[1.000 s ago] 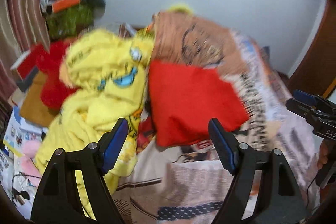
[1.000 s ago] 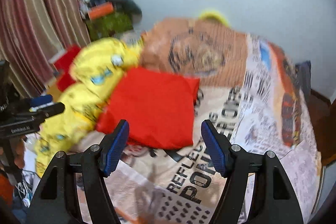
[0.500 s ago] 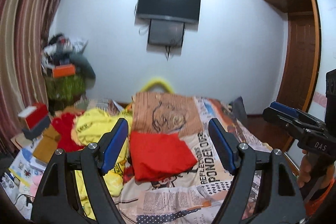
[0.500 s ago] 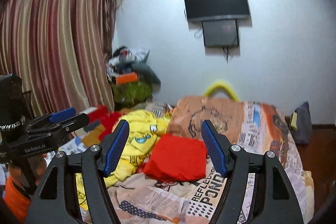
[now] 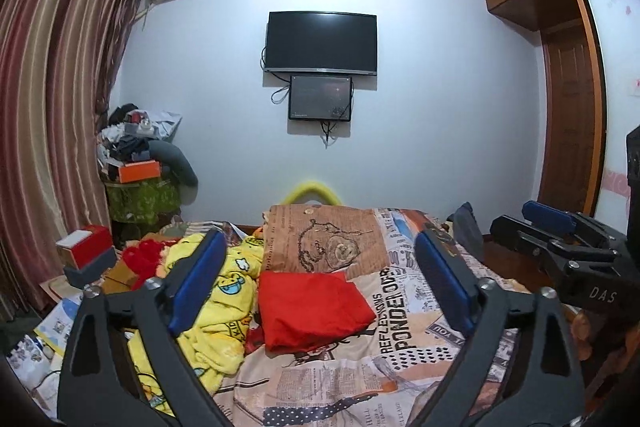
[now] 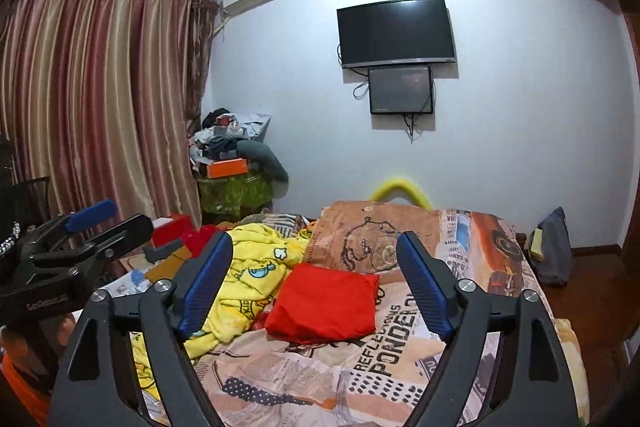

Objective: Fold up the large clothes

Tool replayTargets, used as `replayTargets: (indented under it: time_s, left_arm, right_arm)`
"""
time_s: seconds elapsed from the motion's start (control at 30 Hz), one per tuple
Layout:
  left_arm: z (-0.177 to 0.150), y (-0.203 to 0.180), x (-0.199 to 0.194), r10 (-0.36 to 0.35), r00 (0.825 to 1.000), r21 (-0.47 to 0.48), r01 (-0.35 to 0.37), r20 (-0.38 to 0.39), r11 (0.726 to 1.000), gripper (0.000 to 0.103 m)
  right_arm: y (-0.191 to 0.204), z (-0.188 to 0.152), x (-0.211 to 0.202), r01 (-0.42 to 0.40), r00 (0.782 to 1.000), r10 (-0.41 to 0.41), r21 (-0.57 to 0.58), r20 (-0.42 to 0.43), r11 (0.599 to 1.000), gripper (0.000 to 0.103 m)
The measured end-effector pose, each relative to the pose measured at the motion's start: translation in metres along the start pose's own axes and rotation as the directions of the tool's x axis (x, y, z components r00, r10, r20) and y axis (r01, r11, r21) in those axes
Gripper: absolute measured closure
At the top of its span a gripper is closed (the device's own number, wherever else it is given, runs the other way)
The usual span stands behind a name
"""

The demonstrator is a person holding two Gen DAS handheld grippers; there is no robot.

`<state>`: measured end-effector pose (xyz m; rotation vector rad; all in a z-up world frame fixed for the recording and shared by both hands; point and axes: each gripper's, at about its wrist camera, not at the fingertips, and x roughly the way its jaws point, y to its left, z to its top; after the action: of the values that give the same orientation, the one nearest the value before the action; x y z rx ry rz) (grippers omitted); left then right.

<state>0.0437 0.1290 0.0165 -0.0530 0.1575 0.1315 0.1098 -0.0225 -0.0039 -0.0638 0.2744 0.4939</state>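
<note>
Bare printed bedspread [image 5: 404,331] lies open in front of and to the right of the folded red garment [image 5: 310,309], leaving a free approach there. On the garment's left a crumpled yellow blanket [image 5: 218,297] presses against it and blocks that side. Behind it a brown pillow [image 5: 324,245] touches its far edge. Beyond the blanket, red and grey boxes [image 5: 86,253] and a cluttered green-draped stand [image 5: 142,197] crowd the curtain [image 5: 44,115] side. A dark bag [image 6: 554,253] sits off the bed's right edge.
</note>
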Motion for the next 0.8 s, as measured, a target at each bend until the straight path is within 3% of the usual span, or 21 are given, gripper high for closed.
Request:
replayTargets:
  time_s: [0.17,0.23,0.3,0.8]
  left_arm:
    - [-0.004,-0.005,0.0,-0.001,1.0,0.002,0.001,-0.002,1.0,0.001]
    - [-0.006,-0.004,0.004,0.008,1.0,0.0,-0.008,-0.012,1.0,0.001]
    - [-0.008,-0.004,0.005,0.011,1.0,0.004,-0.011,-0.016,1.0,0.001]
    - [-0.016,-0.002,0.014,0.021,0.999,0.001,-0.021,-0.042,1.0,0.001]
  right_arm:
    - [-0.003,0.0,0.0,0.009,1.0,-0.009,0.003,-0.021,1.0,0.014]
    - [-0.002,0.001,0.0,0.031,0.999,-0.031,-0.006,-0.012,1.0,0.004]
    - [0.0,-0.002,-0.004,0.045,0.999,-0.045,-0.008,0.001,0.999,0.001]
    - [-0.006,-0.011,-0.01,0.062,0.998,-0.062,0.017,-0.014,0.998,0.001]
